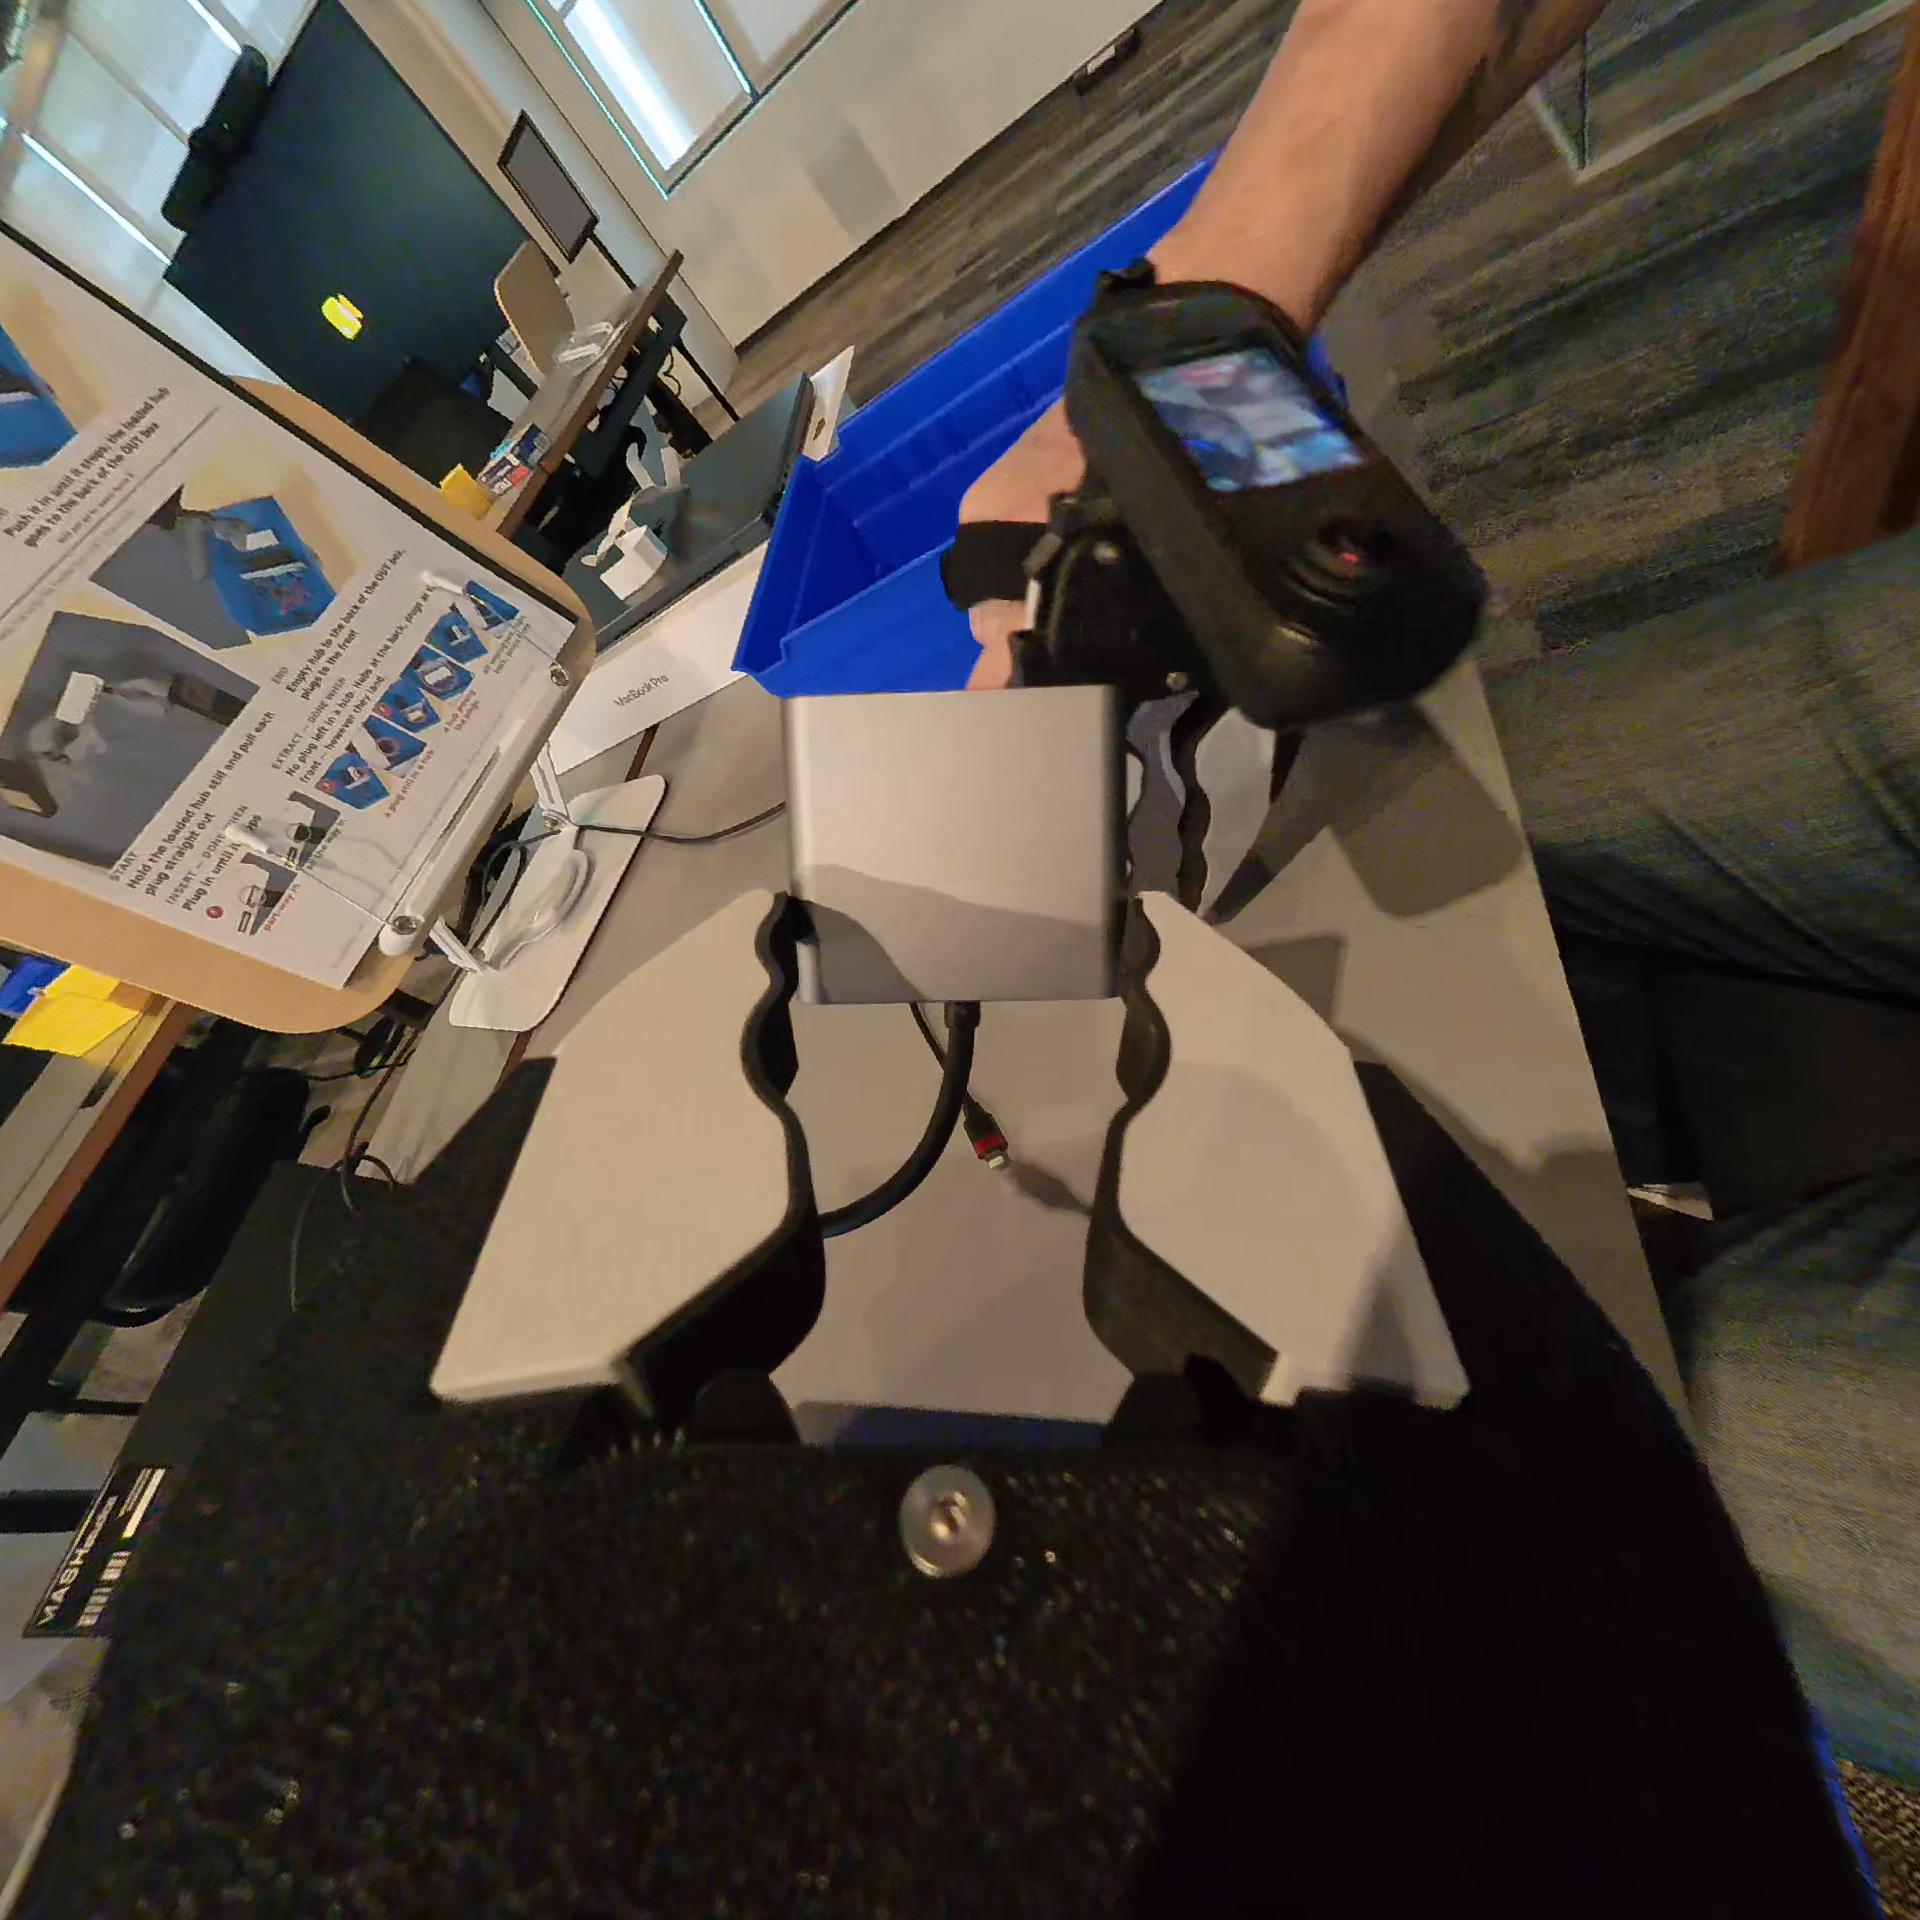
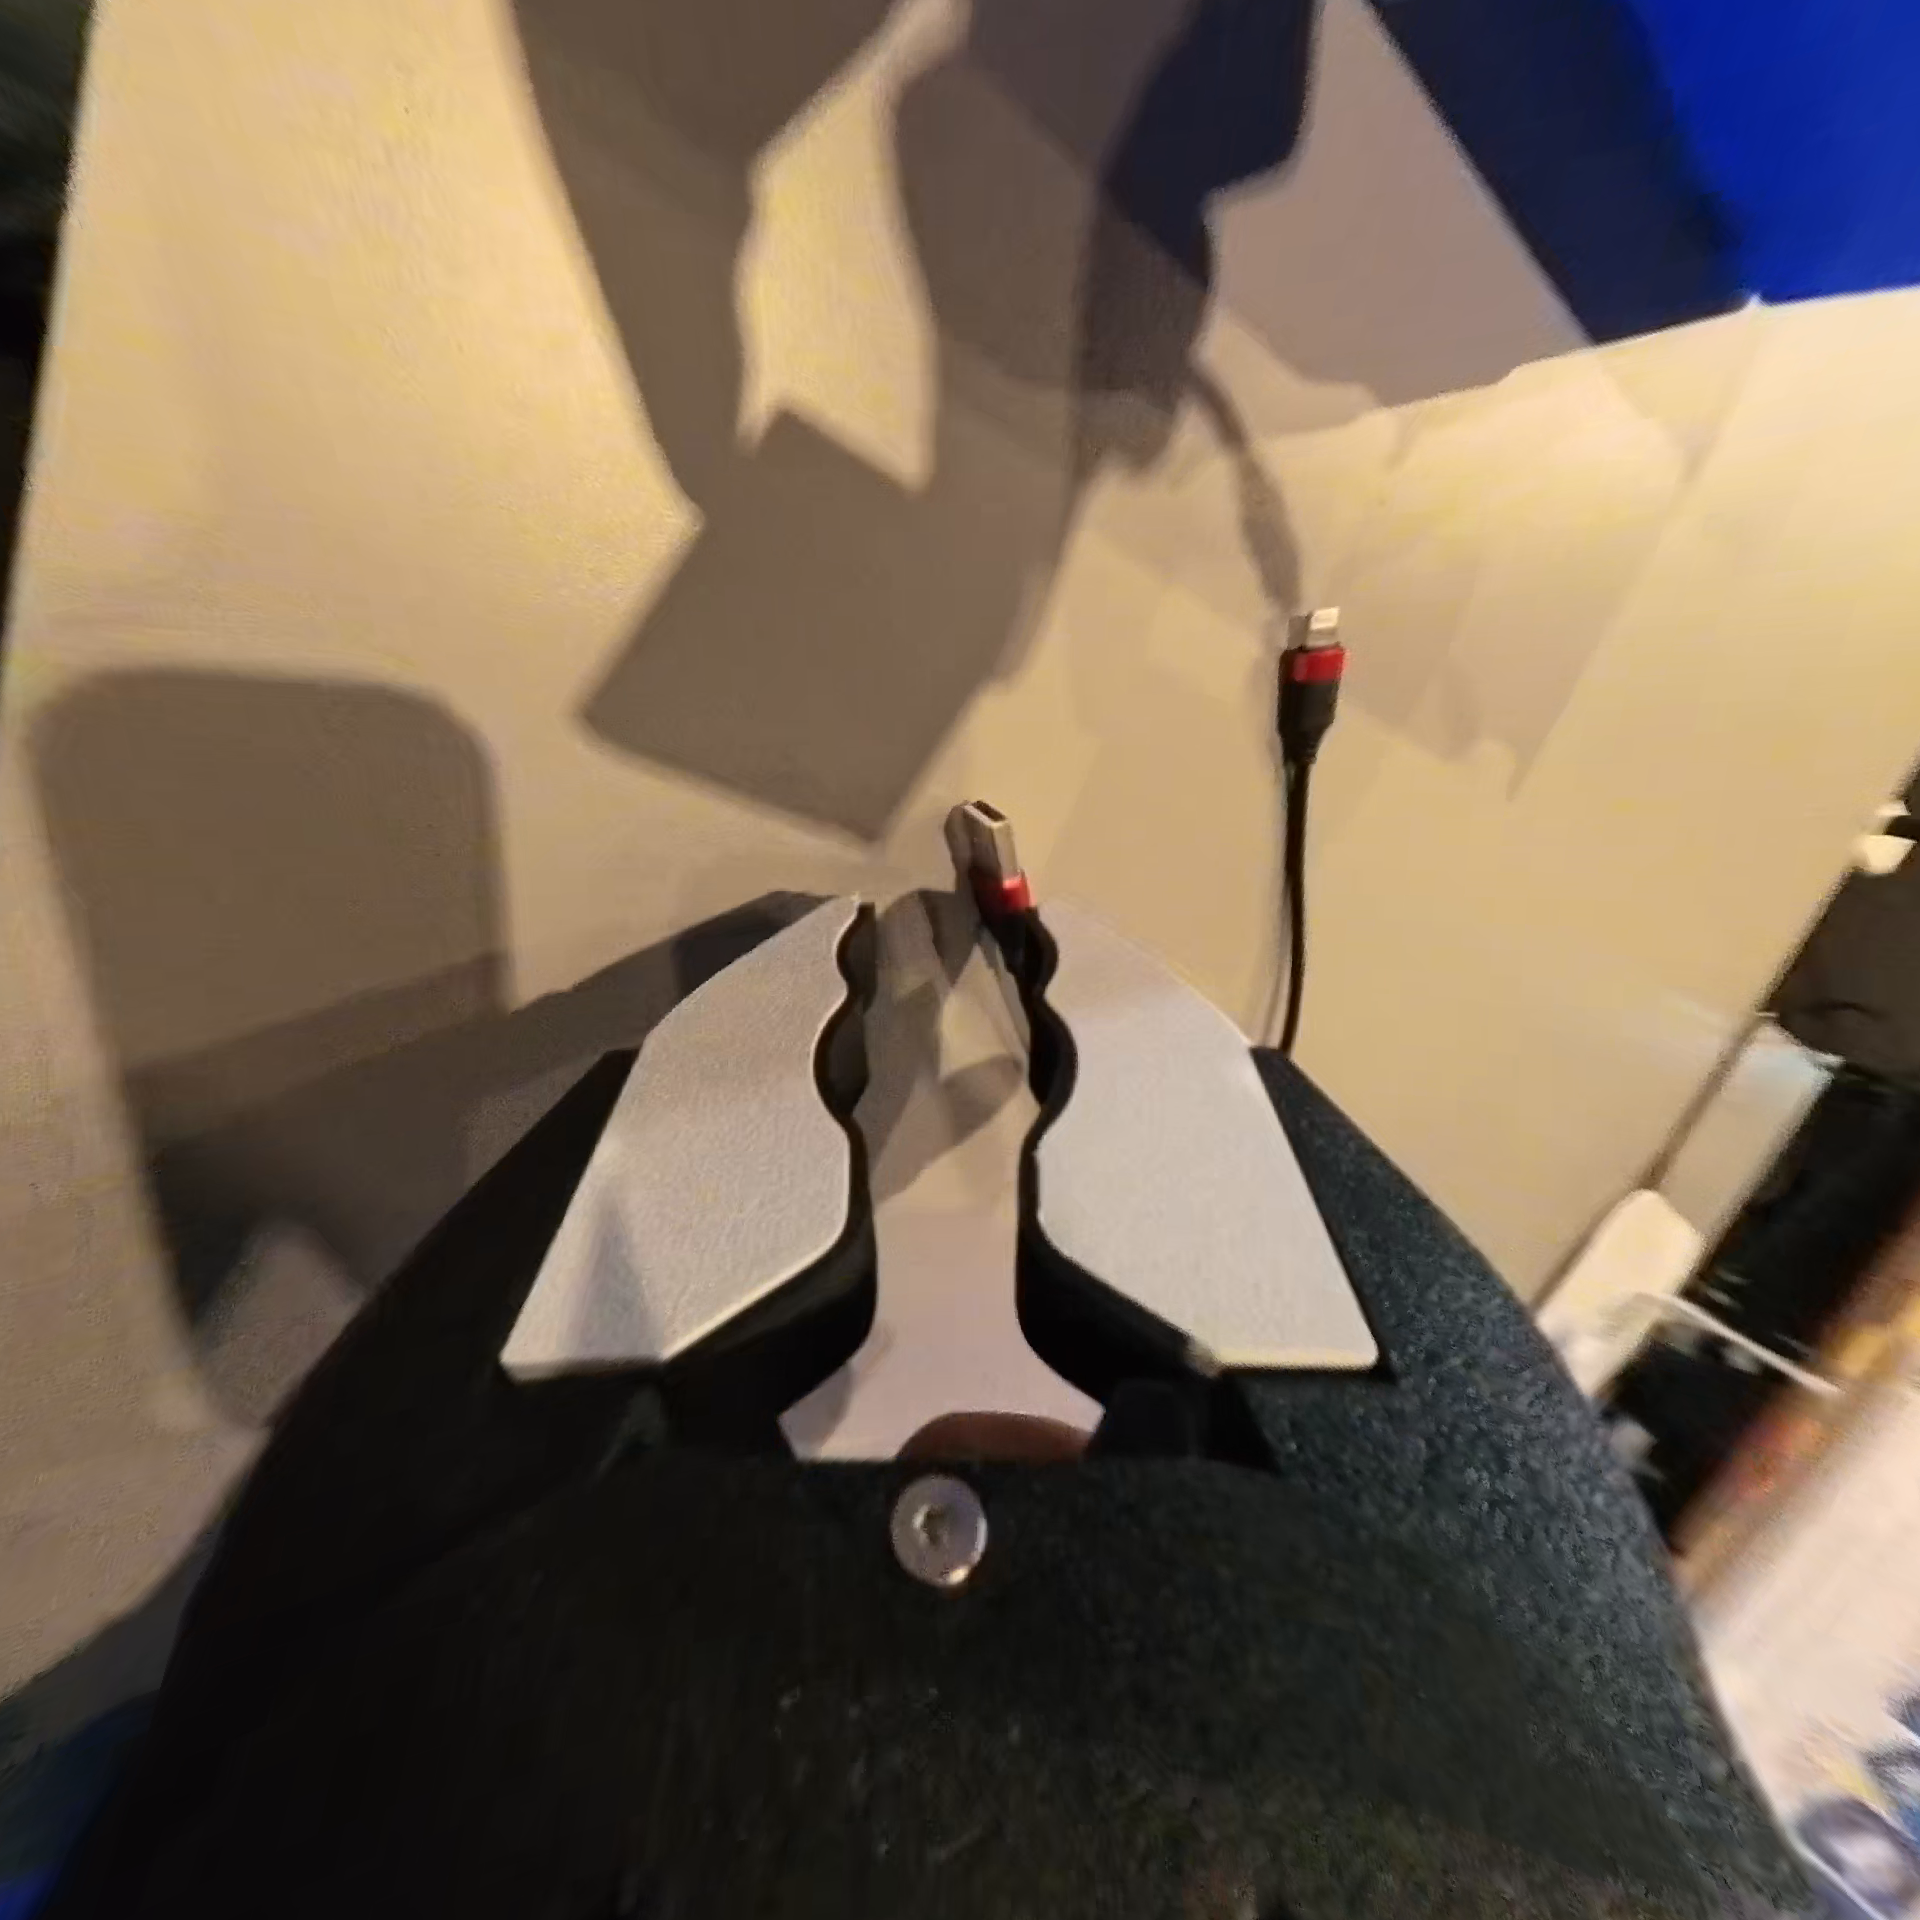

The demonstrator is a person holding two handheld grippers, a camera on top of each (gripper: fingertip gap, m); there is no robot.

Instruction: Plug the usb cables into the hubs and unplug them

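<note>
My left gripper (image 1: 956, 935) is shut on a grey metal hub (image 1: 956, 842) and holds it by its two sides above the table. A black cable (image 1: 935, 1132) leaves the hub's near edge. A red-and-black connector (image 1: 982, 1138) shows below it. My right gripper (image 2: 951, 925) holds a USB plug (image 2: 987, 852) with a red collar at its fingertips, tilted up, against the right pad. The same cable's other end (image 2: 1314, 675), red and black, lies on the table to the right. In the left wrist view the right gripper (image 1: 1184, 821) is just beyond the hub.
A blue bin (image 1: 883, 540) stands behind the hub and also shows in the right wrist view (image 2: 1818, 135). An instruction board (image 1: 260, 675) leans at the left, with a white box (image 1: 644, 686) beside it. A person's leg (image 1: 1714, 779) is past the grey table's (image 1: 1455, 987) right edge. About 15 centimetres separates my left fingertips from my right.
</note>
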